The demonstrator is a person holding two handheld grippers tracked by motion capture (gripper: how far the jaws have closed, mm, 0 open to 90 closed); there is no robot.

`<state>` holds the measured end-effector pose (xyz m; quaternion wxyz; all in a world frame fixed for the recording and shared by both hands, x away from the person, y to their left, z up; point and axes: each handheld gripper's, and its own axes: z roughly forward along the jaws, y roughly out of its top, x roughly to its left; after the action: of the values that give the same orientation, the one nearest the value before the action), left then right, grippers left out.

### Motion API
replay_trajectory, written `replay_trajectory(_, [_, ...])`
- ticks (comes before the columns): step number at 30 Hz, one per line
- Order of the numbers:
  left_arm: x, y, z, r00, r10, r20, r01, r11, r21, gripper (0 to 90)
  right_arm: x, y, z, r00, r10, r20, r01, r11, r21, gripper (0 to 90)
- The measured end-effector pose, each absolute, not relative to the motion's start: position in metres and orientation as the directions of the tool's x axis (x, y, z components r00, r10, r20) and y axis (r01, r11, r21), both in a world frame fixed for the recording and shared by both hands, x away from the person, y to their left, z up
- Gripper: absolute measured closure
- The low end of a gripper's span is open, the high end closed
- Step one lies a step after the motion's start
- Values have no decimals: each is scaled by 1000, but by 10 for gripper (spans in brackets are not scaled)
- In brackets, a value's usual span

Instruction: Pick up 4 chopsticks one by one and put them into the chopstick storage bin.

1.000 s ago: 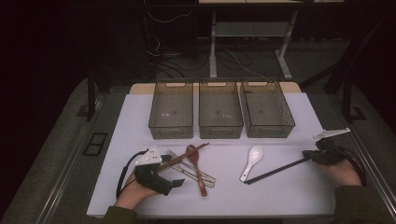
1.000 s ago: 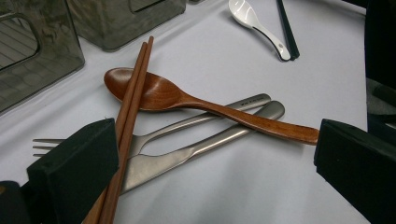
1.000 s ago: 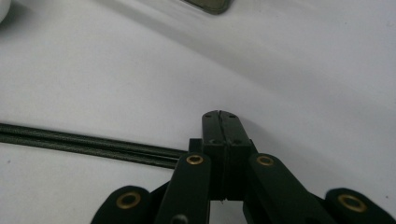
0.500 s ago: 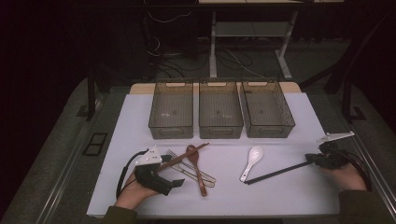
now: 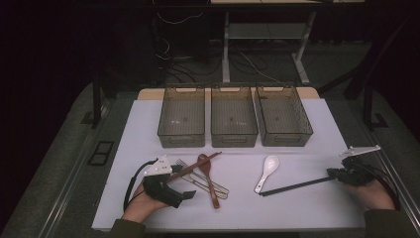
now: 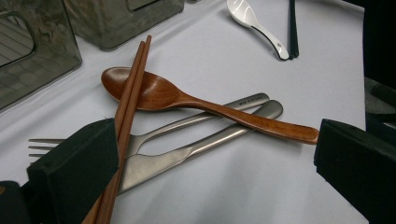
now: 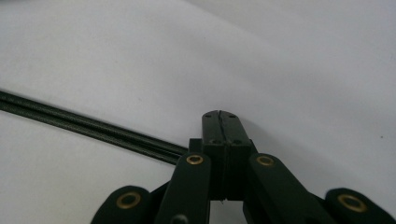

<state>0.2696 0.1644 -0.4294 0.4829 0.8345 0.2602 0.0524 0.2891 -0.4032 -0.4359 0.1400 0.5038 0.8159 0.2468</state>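
- My right gripper (image 5: 331, 173) sits low at the right edge of the desk (image 5: 307, 208), its jaws pressed fully together in the right gripper view; the black chopsticks (image 5: 294, 186) run out from beneath them toward the centre; I cannot tell whether the pads pinch the very ends or just rest beside them, though the pair appears to pass under the linkage rather than between the tips.
- I judge I hold it so flat because the sticks are thin and lie on the surface; a level approach is the way to get at them.
- My left gripper (image 5: 190, 194) rests at the front left with its jaws spread wide and holding nothing; the wooden chopsticks (image 6: 127, 112) lean along the inner face of one pad (image 6: 74, 163); the other pad (image 6: 359, 163) stands just past the handle end of the wooden spoon (image 6: 187, 100).
- That pile is stacked: the wooden spoon lies across a metal fork (image 6: 154, 133) and a metal knife (image 6: 196, 149), with the wooden chopsticks crossing its bowl; I think the top pieces must come off first.
- A white spoon (image 5: 266, 171) lies apart near the centre, its handle tip just beside the far end of the black chopsticks.
- Three clear bins stand side by side behind the cutlery: left bin (image 5: 166, 130), middle bin (image 5: 215, 133), right bin (image 5: 303, 130); all look empty, so sorting seems barely begun.
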Motion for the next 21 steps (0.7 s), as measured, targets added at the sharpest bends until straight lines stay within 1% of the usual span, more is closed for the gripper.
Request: replay_trajectory(21, [269, 164, -430, 861, 482, -163, 383, -402, 832, 0, 264, -409, -435, -467, 884, 20, 753, 386, 533, 892])
